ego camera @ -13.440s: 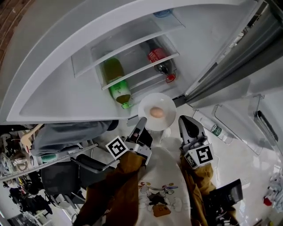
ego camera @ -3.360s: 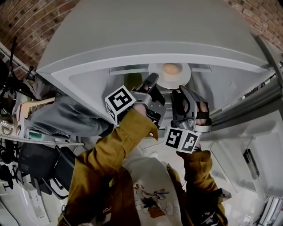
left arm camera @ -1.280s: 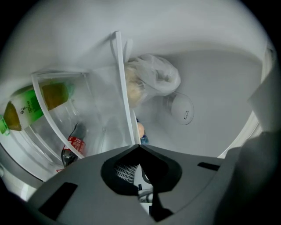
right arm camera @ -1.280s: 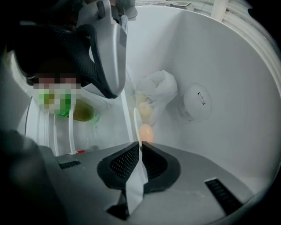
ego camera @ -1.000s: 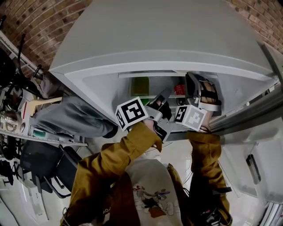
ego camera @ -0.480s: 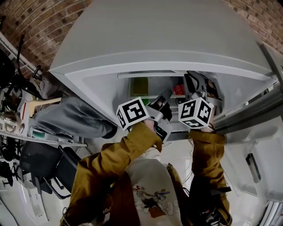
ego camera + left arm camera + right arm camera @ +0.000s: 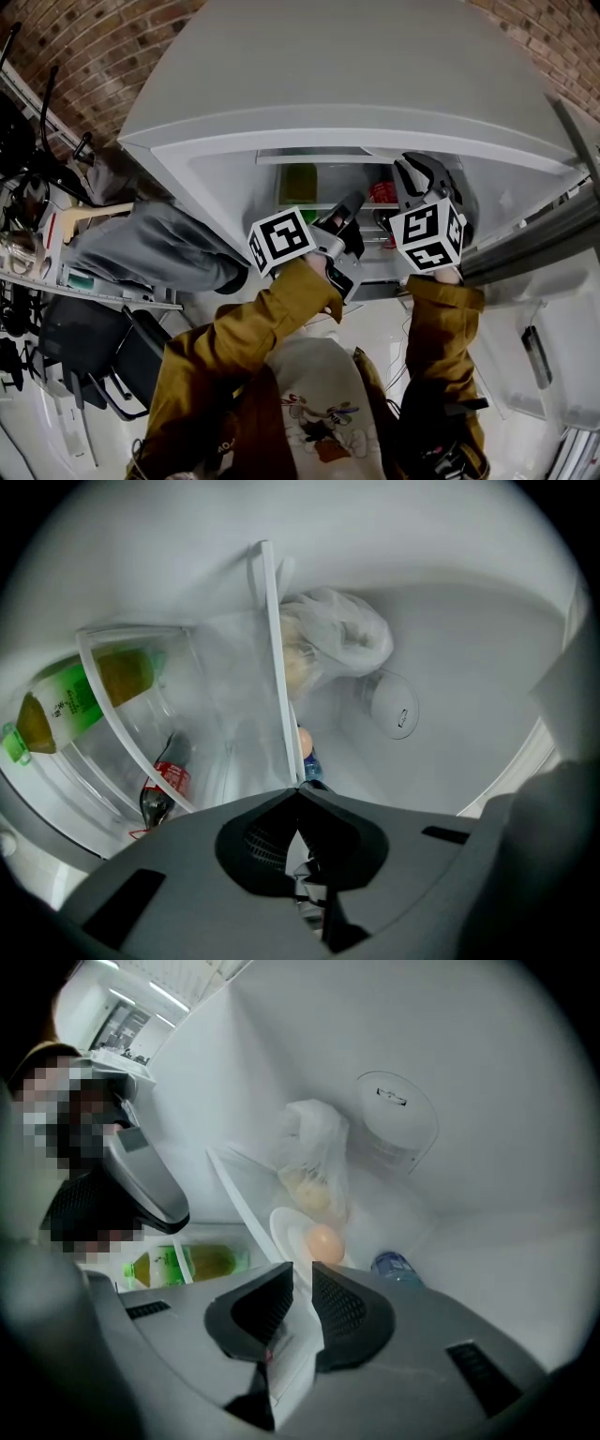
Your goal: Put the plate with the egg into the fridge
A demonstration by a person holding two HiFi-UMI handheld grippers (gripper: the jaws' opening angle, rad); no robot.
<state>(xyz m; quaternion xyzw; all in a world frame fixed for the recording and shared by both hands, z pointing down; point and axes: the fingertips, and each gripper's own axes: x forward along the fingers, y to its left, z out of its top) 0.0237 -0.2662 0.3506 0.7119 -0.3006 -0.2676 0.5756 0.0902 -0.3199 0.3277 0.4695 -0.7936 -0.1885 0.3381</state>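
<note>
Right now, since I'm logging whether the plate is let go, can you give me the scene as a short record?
Plate: inside the fridge, egg on it
Right gripper: jaws have just been opening, narrow gap, plate rim at the tips, not pinched
Left gripper: shut, nothing between the jaws
Behind plate: plastic bag
Also inside: green bottle, cola bottle

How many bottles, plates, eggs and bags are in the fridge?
Bottles: 3 (green bottle, red-label bottle, blue-capped bottle)
Plate: 1
Egg: 1
Bag: 1
Total: 6
</note>
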